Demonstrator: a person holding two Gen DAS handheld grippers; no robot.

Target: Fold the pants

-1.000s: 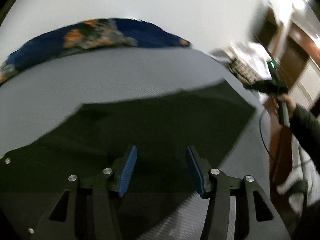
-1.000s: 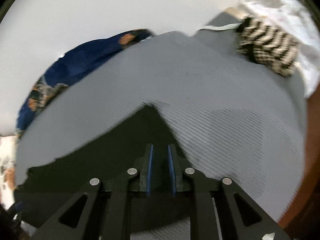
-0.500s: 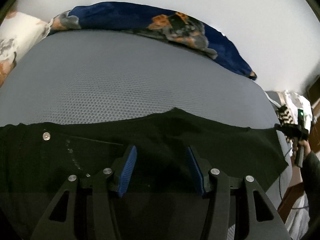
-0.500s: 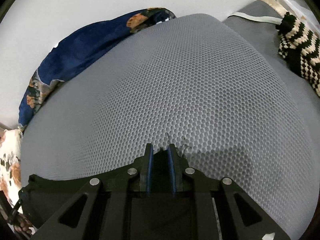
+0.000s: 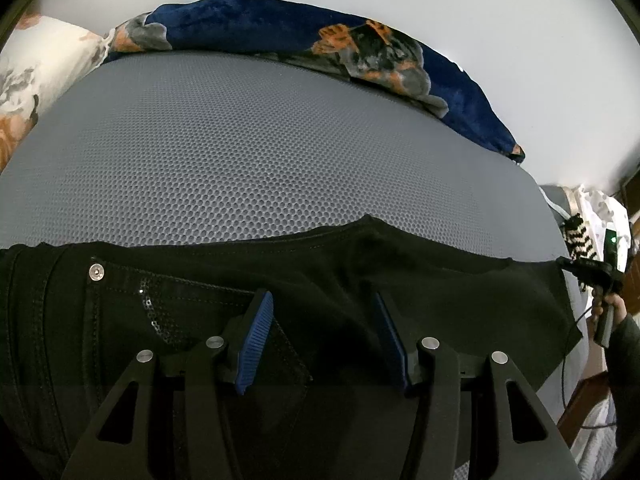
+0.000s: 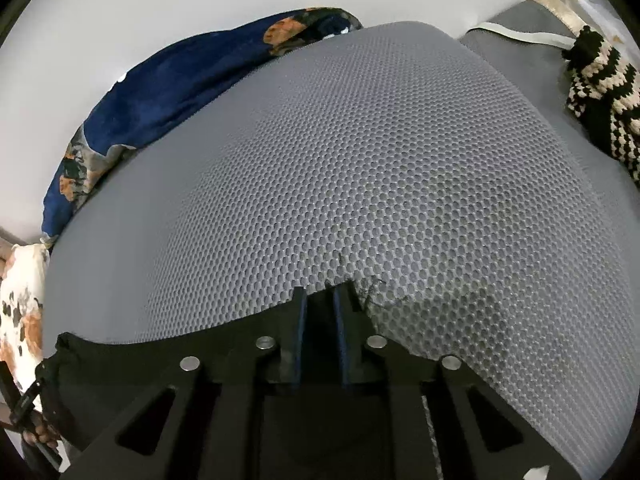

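While the black pants (image 5: 360, 280) lie spread across the near edge of the grey honeycomb-mesh mattress (image 5: 248, 152), both grippers point down at them. From the left wrist camera, the left gripper (image 5: 324, 336) hangs over the waist end of the garment with its blue pads (image 5: 256, 336) standing apart; dark cloth lies under and between them, yet neither pad presses on it, so it holds nothing. A metal rivet (image 5: 96, 271) and a row of small sequins (image 5: 150, 308) mark a pocket just left of that gripper. At the far right of this view the right gripper (image 5: 588, 270) sits at the hem corner, gripped by a person's hand (image 5: 608, 308) in a dark sleeve.

From the right wrist camera, the right gripper (image 6: 320, 312) has its narrow blue pads (image 6: 301, 320) drawn almost together, pinching the frayed hem edge of the pants (image 6: 160, 360), with loose threads sticking out just beside the tips. A navy blanket with orange print (image 6: 172, 88) runs along the far side of the mattress (image 6: 380, 160) against a white wall (image 6: 140, 8), and a black-and-cream knitted piece (image 6: 600, 92) lies at the right edge.
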